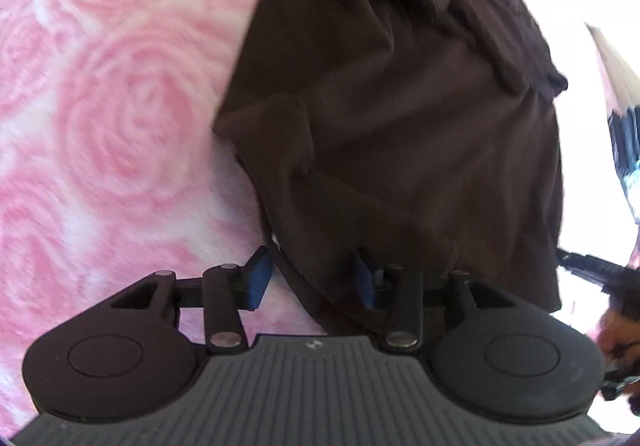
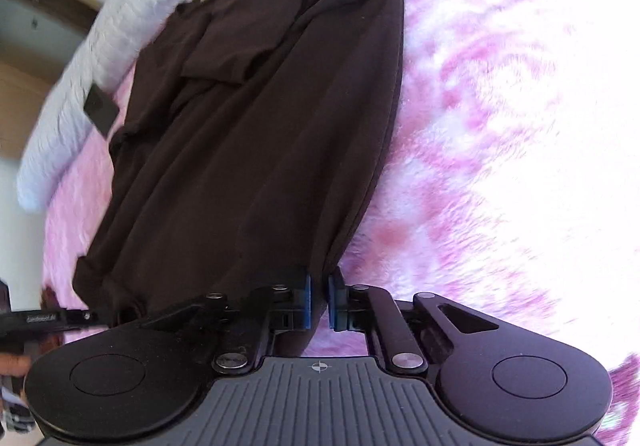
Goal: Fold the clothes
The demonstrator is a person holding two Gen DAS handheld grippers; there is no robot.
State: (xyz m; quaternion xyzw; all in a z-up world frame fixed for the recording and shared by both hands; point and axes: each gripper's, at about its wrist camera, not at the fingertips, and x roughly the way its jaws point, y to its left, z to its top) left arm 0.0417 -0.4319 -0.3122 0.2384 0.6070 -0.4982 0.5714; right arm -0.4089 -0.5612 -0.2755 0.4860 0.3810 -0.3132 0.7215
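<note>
Left wrist view: we record a dark brown cotton garment (image 1: 400, 117), partly folded, lying on a pink rose-patterned plush blanket (image 1: 112, 117). Our left gripper (image 1: 312, 280) has its blue-padded fingers (image 1: 258, 278) spread wide, the garment's near hem lying between them with one pad partly under the cloth. At the right edge, part of the other gripper and a hand (image 1: 618, 330) show.

Right wrist view: the same garment (image 2: 256, 133) stretches away over the blanket (image 2: 480, 165), a folded sleeve on top. Our right gripper (image 2: 319, 298) has its fingers (image 2: 307, 300) narrow, pinching the hem corner. A pale ribbed pillow (image 2: 100, 57) lies beyond, far left.
</note>
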